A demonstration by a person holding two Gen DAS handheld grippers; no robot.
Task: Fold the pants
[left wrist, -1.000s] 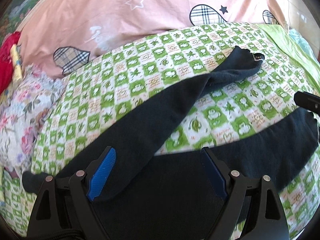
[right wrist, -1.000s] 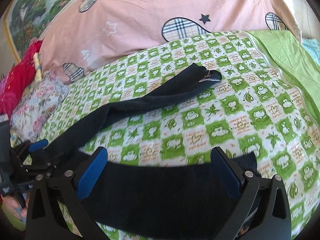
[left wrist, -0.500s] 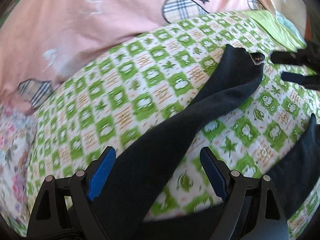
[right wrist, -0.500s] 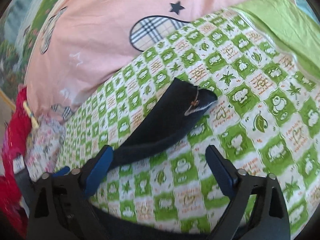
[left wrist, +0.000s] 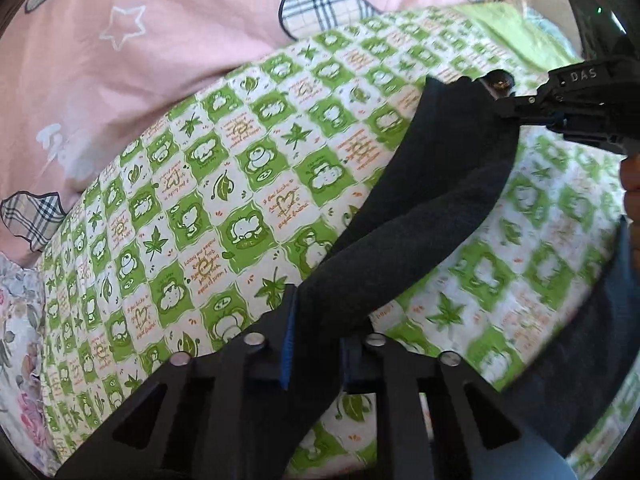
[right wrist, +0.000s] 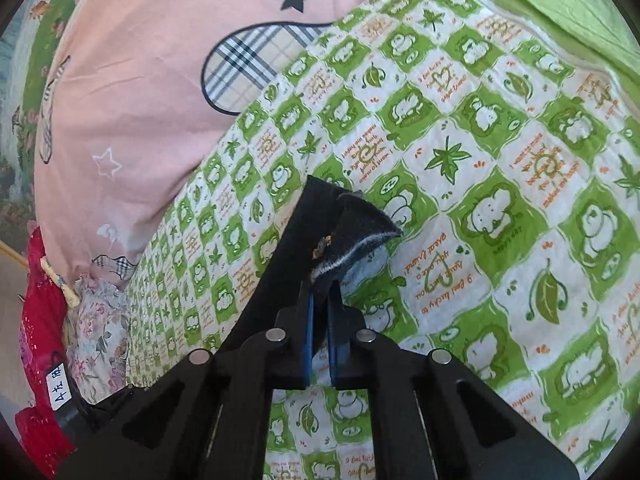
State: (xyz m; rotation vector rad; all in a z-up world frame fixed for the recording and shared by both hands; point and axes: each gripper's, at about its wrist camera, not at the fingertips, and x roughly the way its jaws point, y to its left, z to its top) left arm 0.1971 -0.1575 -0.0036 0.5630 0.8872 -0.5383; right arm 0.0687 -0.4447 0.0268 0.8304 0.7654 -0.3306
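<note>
Both claws, left claw [left wrist: 316, 332] and right claw [right wrist: 320, 320], apparently pinch pants [left wrist: 420, 208].

Left wrist view: right part of the checked sheet [left wrist: 500, 264] blurred, print unreadable there. Pants [left wrist: 420, 208] run down behind the left gripper [left wrist: 316, 340]; fabric between the fingers hidden by the frame. Second dark stretch at the right edge cut off. Right gripper [left wrist: 520, 110] cut by the right edge; its tips sit behind the hem.

Right wrist view: pant leg drops behind the right gripper [right wrist: 320, 320], lower run hidden. Red cloth [right wrist: 36, 340] cut by the left edge; white tag [right wrist: 60, 386] partly legible.
</note>
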